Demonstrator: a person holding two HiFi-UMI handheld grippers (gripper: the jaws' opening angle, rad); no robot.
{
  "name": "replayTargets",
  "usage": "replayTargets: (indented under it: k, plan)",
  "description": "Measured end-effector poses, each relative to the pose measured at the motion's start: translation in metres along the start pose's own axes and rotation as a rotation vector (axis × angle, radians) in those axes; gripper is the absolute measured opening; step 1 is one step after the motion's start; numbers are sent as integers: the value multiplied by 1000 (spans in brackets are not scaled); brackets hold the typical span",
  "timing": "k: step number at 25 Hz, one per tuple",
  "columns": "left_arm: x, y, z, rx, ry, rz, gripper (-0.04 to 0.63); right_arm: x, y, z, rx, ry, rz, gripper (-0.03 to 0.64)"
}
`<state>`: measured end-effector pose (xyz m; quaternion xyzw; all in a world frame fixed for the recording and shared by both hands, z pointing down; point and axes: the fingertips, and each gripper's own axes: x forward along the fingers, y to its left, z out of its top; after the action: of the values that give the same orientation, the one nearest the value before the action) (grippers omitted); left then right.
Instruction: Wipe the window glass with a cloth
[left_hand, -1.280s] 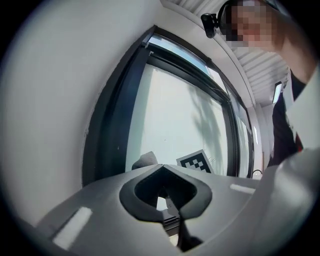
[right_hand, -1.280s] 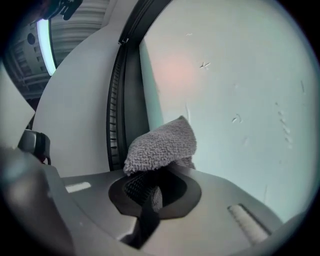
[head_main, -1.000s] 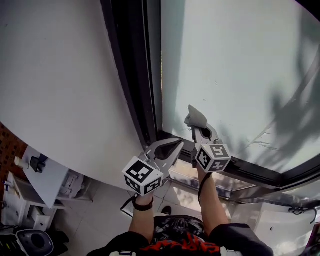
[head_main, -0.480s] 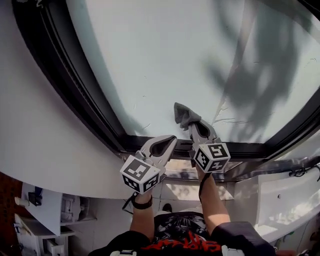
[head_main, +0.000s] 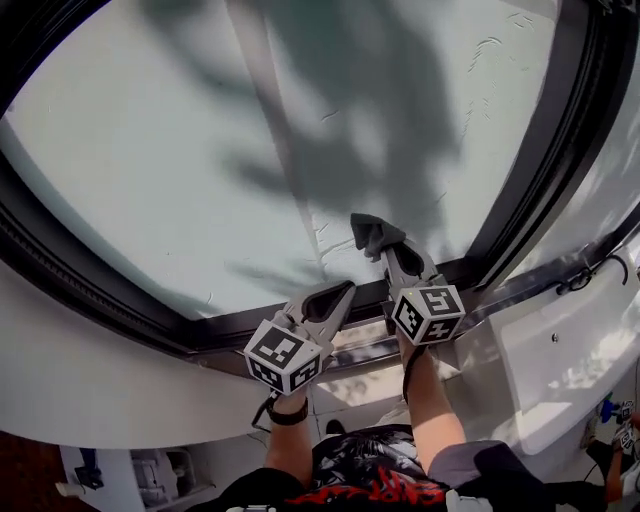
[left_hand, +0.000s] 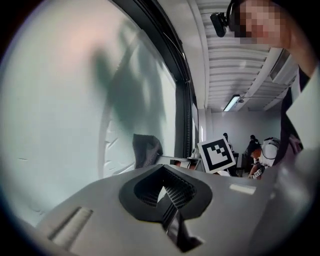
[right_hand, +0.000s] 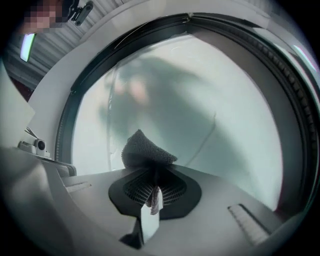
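A frosted window pane fills the upper part of the head view, set in a dark frame. My right gripper is shut on a grey cloth, and the cloth's free end sits against the glass just above the bottom frame, near the right side. The right gripper view shows the cloth bunched at the jaw tips with a scrap hanging between the pads. My left gripper hovers lower and to the left, shut, nothing in it. In the left gripper view the cloth shows ahead.
A dark vertical frame bar bounds the pane on the right. Below the frame runs a white sill and wall. A cable lies along the lower right ledge. People stand far back in the room.
The view has swung right along the window over the second. My right gripper with the cloth now sits by the pane's right side instead of its left corner. The left gripper kept its place beside it.
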<state>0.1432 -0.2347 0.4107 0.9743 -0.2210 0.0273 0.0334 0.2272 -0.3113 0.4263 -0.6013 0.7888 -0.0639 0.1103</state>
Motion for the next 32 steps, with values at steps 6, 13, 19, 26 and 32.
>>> replayTargets:
  k: [6, 13, 19, 26, 32]
  plan:
    - [80, -42, 0, 22, 19, -112, 2, -42, -105, 24, 13, -44, -162, 17]
    - [158, -82, -1, 8, -20, -184, 2, -94, -190, 46, -25, -35, -301, 17]
    - [174, -93, -2, -17, -32, -217, 2, -99, -205, 48, -5, -46, -294, 17]
    - [91, -35, -3, -40, -50, -13, 2, -49, -94, 35, 18, -44, -39, 17]
    - [-39, 36, -7, -67, -70, 211, 2, 3, 69, 6, 20, -13, 203, 17]
